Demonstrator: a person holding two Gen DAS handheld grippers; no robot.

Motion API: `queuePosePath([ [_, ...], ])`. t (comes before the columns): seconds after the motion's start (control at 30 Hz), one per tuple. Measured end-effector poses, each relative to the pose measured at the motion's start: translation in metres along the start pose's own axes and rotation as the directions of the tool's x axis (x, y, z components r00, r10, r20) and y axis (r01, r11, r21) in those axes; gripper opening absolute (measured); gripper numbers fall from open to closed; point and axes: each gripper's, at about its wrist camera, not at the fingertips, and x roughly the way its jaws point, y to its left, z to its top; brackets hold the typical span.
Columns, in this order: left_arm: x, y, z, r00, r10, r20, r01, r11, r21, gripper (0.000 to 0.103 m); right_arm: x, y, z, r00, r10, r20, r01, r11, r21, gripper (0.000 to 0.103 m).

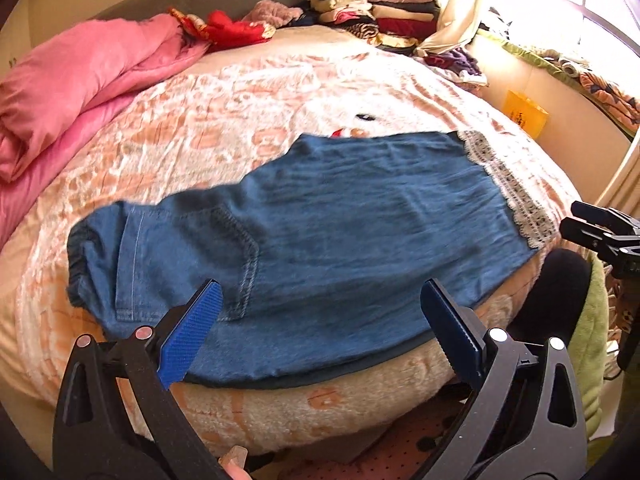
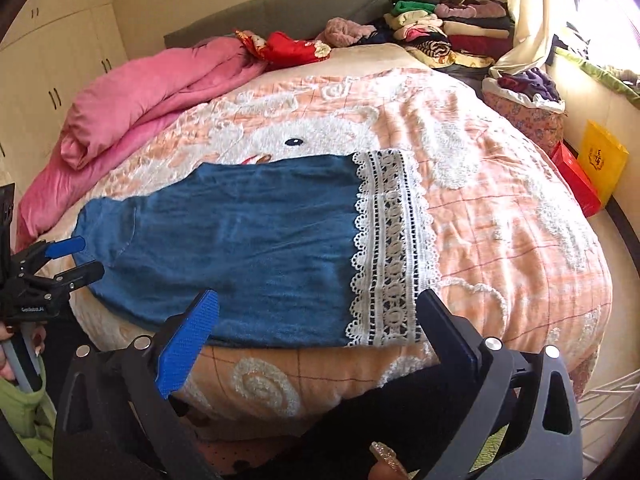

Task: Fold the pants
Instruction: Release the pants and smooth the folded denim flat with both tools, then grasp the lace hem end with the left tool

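pants [image 1: 320, 236] of blue denim lie flat on the bed [image 1: 224, 128], spread across the peach and white patterned blanket near its front edge, with the elastic waist toward the left and a white lace hem [image 2: 390, 248] toward the right. they look doubled over lengthwise, though the blur in the left view makes that hard to confirm. the left gripper [image 1: 320, 320] hangs over the waist and pocket end, its jaws spread wide with nothing between the blue pads. the right gripper [image 2: 316, 328] hangs over the lace end, jaws likewise wide apart and holding nothing. a pink quilt [image 2: 152, 92] is bunched at the far left, and folded clothes [image 2: 448, 28] are stacked by the headboard.
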Motion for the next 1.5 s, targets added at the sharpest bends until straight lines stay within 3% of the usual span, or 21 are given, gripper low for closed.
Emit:
queuePosePath([
  [0.4, -0.004, -0.03, 0.036, 0.998, -0.032, 0.045, 0.028, 0.997, 0.078, 0.093, -0.023, -0.022, 0.001, 0.997, -0.03, 0.067, 0.025, 0.997, 0.073, 0.098],
  [0.7, 0.008, -0.052, 0.06, 0.998, -0.058, 0.038, 0.052, 0.988, 0.145, 0.093, -0.027, -0.037, -0.002, 0.996, -0.058, 0.074, 0.05, 0.993, 0.111, 0.098],
  [1.1, 0.047, -0.092, 0.097, 0.995, -0.096, 0.005, 0.091, 0.96, 0.264, 0.093, -0.005, -0.044, -0.011, 0.998, -0.059, 0.017, 0.056, 0.989, 0.137, 0.098],
  [1.3, 0.083, -0.112, 0.111, 0.995, -0.093, -0.043, 0.102, 0.934, 0.341, 0.093, 0.012, -0.048, -0.015, 0.999, -0.049, -0.02, 0.052, 0.983, 0.176, 0.098],
  [1.5, 0.118, -0.12, 0.126, 0.988, -0.113, -0.101, 0.143, 0.922, 0.361, 0.093, 0.026, -0.051, -0.016, 0.998, -0.037, -0.042, 0.045, 0.978, 0.203, 0.098],
])
